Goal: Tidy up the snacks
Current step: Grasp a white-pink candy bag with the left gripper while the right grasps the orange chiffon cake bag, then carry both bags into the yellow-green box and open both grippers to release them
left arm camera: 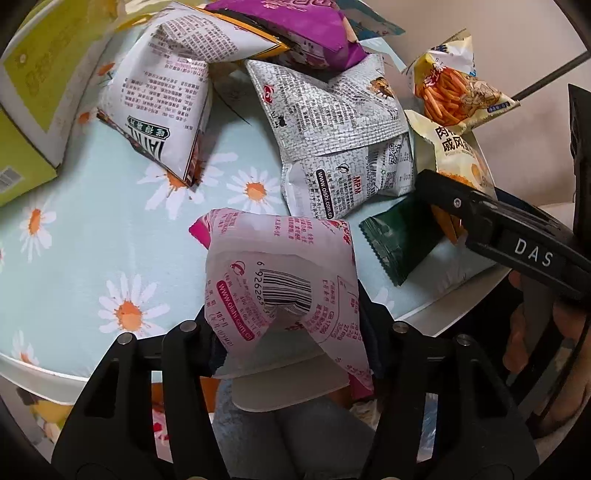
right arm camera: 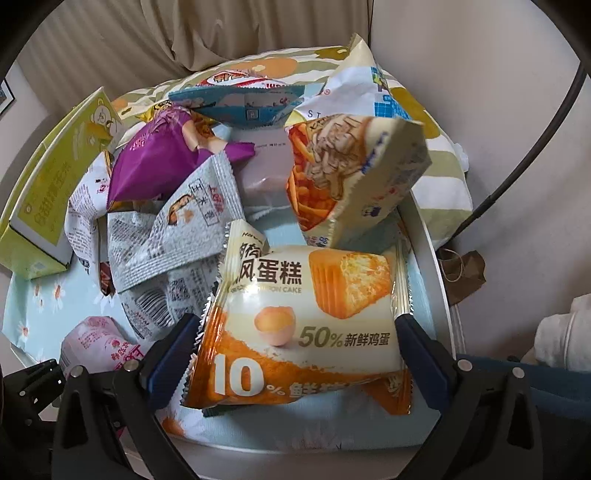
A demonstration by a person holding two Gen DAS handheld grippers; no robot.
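Left gripper (left arm camera: 291, 328): jaws drawn in on a pink-and-white snack packet (left arm camera: 280, 280), barcode side up; the packet is pinched and crumpled between the pads at the near edge of the table. Grip confirmed.

Right gripper (right arm camera: 299, 347): jaws stand wide on either side of a chiffon cake packet (right arm camera: 306, 325), orange and cream, lying flat at the table's near right edge. The blue pads (right arm camera: 417, 343) sit just beside the packet's crimped ends; whether they press on it cannot be told.

Table (left arm camera: 92, 229): covered with a pale blue daisy-print cloth. Loose snacks are heaped across its far half: a grey packet (left arm camera: 332, 122), a white packet with black print (left arm camera: 166, 96), a purple bag (left arm camera: 295, 26), a bag of orange sticks (right arm camera: 347, 166), a dark green sachet (left arm camera: 399, 240). A yellow-green carton (left arm camera: 33, 88) stands at the left edge, clear of the heap.
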